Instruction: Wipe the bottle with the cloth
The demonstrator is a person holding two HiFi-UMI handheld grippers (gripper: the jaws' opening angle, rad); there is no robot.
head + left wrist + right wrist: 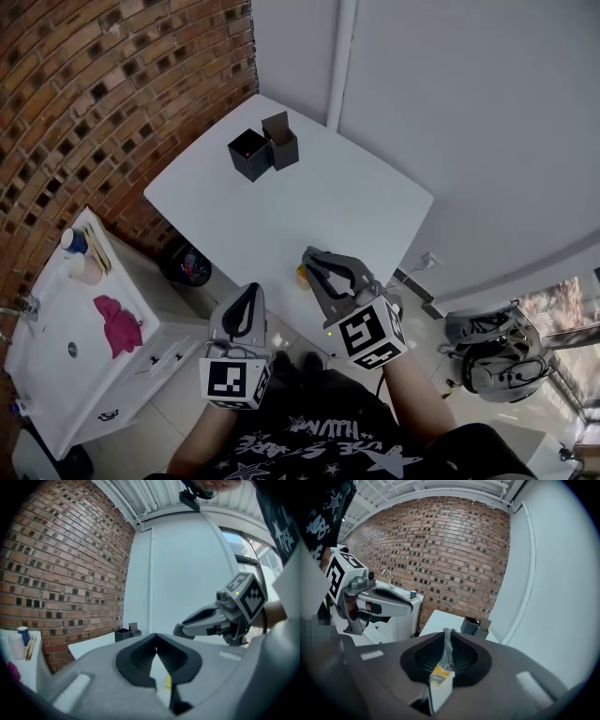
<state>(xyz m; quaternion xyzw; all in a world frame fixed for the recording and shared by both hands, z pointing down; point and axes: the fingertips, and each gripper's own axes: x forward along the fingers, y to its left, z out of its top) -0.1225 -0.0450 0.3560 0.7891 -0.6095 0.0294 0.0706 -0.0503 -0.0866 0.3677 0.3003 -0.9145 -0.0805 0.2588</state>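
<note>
My right gripper (448, 633) is shut on a thin grey cloth (448, 651) with a yellow tag, pinched upright between the jaws. From the head view the right gripper (315, 260) hangs over the near edge of the white table (309, 202), and the yellow tag (302, 277) shows beneath it. My left gripper (250, 292) is shut with nothing in it, just off the table's near-left edge. In its own view the left gripper (156, 637) has its jaws closed together. No bottle stands on the table. A small blue-topped container (73, 242) stands on the white sink unit at the left.
Two black boxes (264, 150) stand at the table's far end. A pink rag (117, 323) lies on the sink unit (52, 375) below the brick wall. A dark bin (186, 265) sits between the unit and the table. A bag and headphones (492, 361) lie on the floor at right.
</note>
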